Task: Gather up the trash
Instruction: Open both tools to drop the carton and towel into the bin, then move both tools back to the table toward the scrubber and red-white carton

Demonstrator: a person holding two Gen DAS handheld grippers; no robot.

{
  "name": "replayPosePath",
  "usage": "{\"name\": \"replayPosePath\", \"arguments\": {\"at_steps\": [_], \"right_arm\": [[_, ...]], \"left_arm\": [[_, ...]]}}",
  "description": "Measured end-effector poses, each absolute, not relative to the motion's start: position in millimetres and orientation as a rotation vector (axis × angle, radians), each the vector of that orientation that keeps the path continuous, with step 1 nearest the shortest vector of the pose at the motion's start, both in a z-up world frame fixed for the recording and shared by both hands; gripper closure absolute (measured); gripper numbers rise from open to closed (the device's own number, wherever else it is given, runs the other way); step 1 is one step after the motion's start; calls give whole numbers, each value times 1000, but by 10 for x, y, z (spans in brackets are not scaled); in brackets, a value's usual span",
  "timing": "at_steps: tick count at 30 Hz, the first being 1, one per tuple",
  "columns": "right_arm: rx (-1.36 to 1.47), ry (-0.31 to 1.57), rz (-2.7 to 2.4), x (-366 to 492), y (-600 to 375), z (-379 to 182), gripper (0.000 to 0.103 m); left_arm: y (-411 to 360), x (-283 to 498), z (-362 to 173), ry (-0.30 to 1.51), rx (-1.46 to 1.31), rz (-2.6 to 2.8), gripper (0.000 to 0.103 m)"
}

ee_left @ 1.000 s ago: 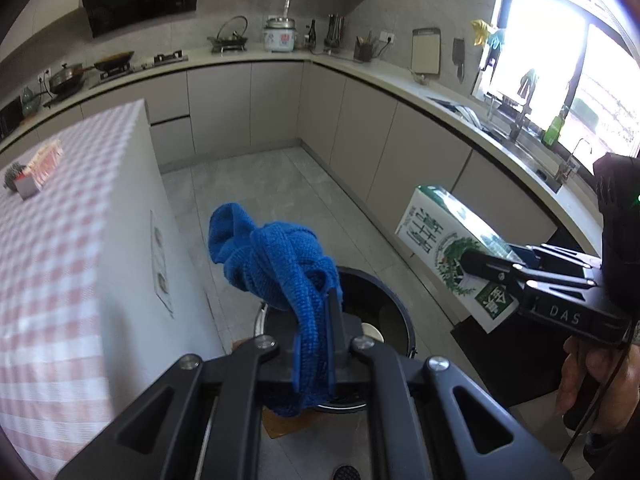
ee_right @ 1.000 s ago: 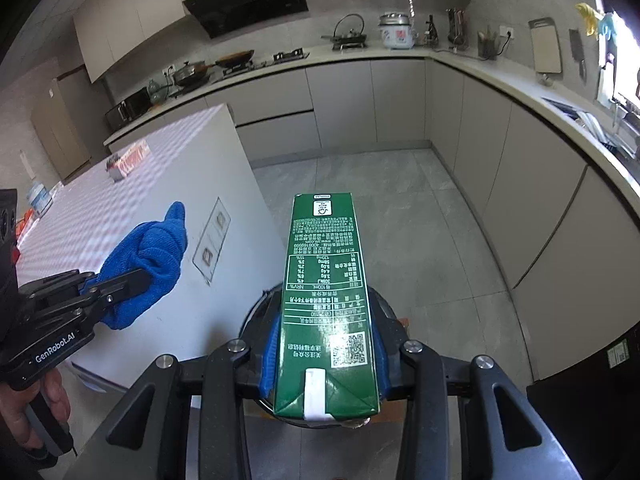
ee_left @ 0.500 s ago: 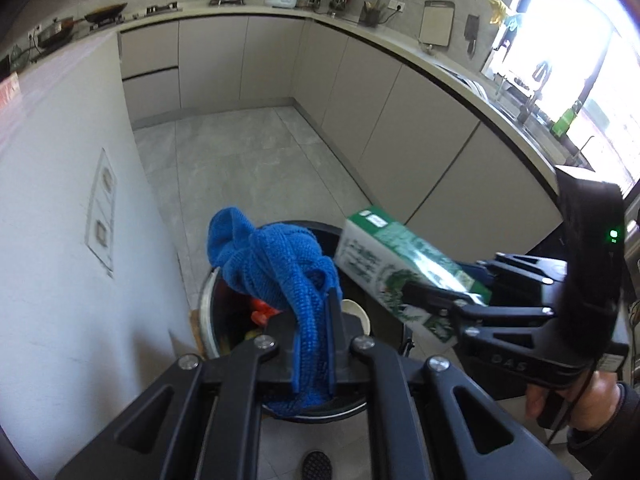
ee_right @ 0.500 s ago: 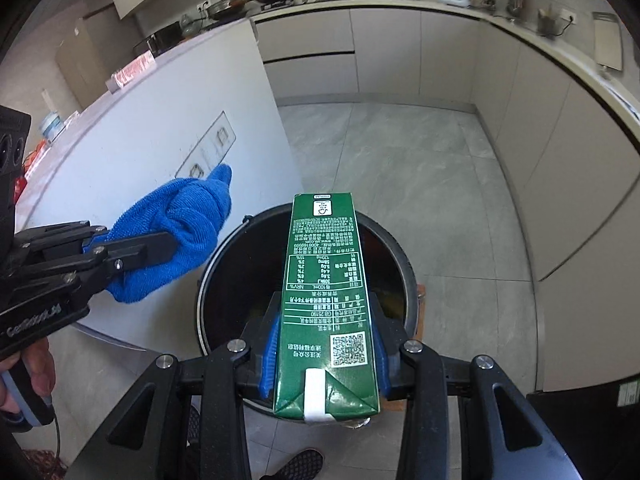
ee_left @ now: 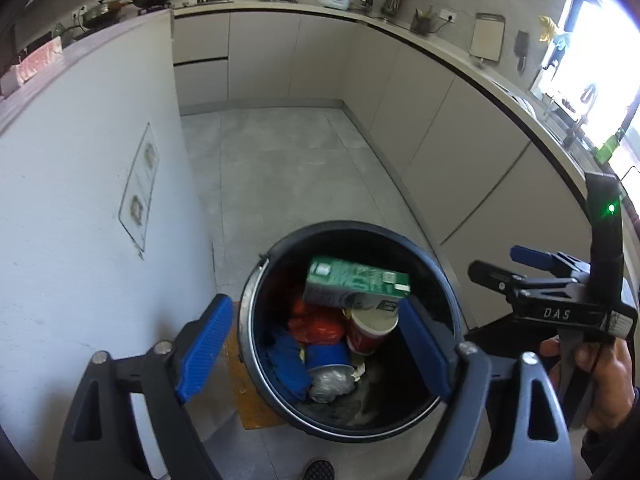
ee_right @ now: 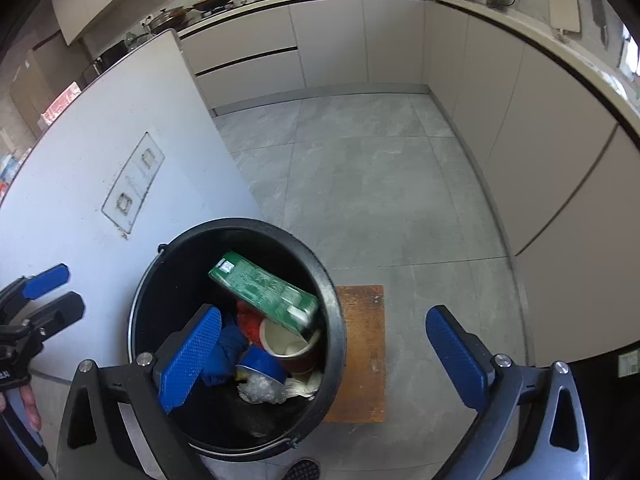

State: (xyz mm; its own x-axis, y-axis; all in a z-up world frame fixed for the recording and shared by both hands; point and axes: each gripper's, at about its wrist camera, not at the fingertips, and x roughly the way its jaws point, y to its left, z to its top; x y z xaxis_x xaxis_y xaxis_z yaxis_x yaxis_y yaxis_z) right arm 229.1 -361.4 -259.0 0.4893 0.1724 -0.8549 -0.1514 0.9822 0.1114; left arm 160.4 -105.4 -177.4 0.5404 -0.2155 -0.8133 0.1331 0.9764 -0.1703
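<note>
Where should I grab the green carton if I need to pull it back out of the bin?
Take the green carton across its long flat sides near the raised cap end, coming straight down from above. It lies tilted on top of the pile in the black bin, over the red paper cup, so that end is probably the freest.

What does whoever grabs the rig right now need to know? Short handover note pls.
Left gripper: open, empty, held above the black bin.
Right gripper: open, empty, also over the bin.
Green carton: in the bin, lying tilted on top of the pile.
Blue cloth: in the bin, low on the left side beside a red paper cup and a red wrapper.
Done: both items in hand are now binned.
Left: check the island counter; a red-white packet sits at its far edge, and whether it counts as trash is unclear.
</note>
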Motion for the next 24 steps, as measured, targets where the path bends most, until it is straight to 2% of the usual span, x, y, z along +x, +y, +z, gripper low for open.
{"name": "replayPosePath", "arguments": {"at_steps": [2, 14, 24], "right_arm": [[22, 1033, 197, 2251, -3653, -2572, 0], [27, 974, 177, 2086, -3457, -2119, 0], [27, 926, 174, 1911, -3049, -1702, 0]], "left_arm": [[-1071, 1575, -1753, 967, -81, -200, 4], [-1068, 1550, -1402, 912, -15, -217, 4], [-759, 1446, -1095, 874, -30, -238, 4]]}}
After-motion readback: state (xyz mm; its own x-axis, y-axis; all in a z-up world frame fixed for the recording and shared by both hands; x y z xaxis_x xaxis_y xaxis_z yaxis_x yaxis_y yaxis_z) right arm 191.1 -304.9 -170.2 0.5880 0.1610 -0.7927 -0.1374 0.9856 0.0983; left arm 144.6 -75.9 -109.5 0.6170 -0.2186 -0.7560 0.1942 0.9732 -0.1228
